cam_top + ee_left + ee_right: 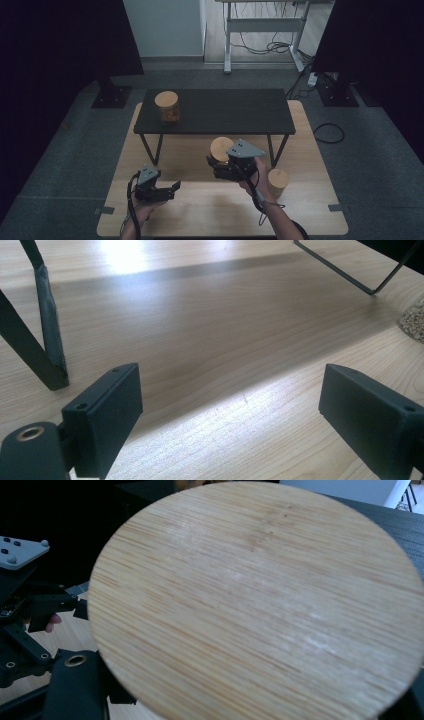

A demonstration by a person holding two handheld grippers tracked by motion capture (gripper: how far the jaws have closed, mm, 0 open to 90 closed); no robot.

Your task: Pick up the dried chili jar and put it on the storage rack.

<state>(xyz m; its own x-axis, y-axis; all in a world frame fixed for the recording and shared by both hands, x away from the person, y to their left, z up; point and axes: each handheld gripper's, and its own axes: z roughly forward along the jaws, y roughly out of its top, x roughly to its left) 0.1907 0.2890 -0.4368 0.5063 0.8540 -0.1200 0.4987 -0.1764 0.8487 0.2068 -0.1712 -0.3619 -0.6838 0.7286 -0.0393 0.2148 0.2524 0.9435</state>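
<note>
My right gripper [216,166] pinches a jar with a round bamboo lid [255,600], held up above the wooden table [310,150] just in front of the low black shelf [225,111]; the lid is pale, straight-grained and smooth, and in the right gripper view its disc sits tight against the jaws, so close that the body of the jar beneath it is hidden (I cannot tell what is inside). My left gripper [175,189] hovers low over the near left part of the table, jaws spread wide with nothing between them, only bare wood. A second lidded jar [277,183] stands just right of my right hand, near the table's right edge, and a third lidded jar [168,107] with orange contents sits on the shelf's left end; the shelf's middle and right lie open, as does the table between my two grippers
</note>
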